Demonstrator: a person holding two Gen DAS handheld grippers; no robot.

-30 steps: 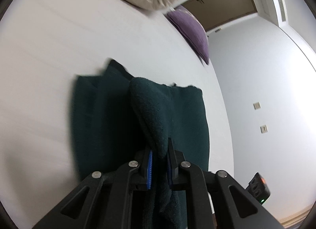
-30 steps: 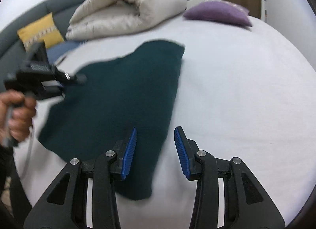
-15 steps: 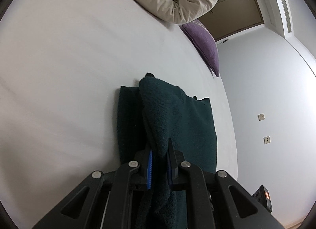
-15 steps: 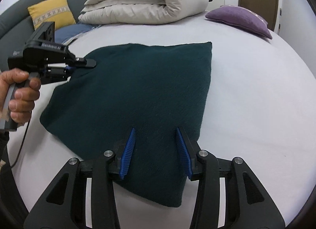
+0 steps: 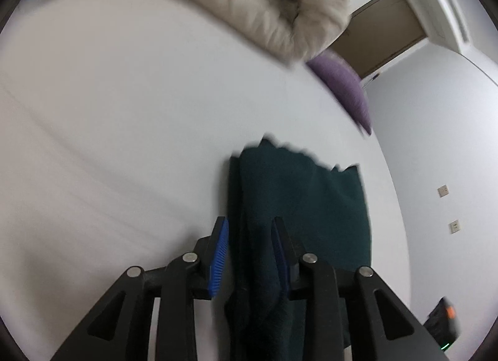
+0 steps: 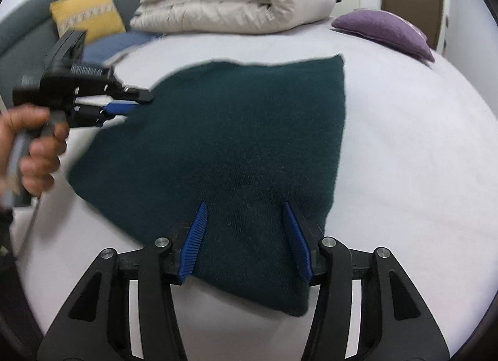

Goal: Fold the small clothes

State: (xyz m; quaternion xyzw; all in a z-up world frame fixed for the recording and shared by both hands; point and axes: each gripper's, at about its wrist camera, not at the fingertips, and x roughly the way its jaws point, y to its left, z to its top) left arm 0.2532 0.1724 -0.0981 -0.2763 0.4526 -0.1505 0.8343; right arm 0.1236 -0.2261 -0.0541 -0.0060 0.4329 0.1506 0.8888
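A dark green knitted garment lies folded flat on the white bed. My right gripper is open, its blue pads standing over the garment's near edge. My left gripper has its jaws parted, with a fold of the garment still lying between them. In the right wrist view the left gripper sits at the garment's left corner, held by a hand.
A rolled beige duvet lies at the bed's far end. A purple cushion sits to its right, a yellow cushion on a grey sofa to its left. A door and a wall are beyond.
My left gripper has opened and released the fold it held. My right gripper has moved forward over the garment's near edge. The garment now lies flatter.
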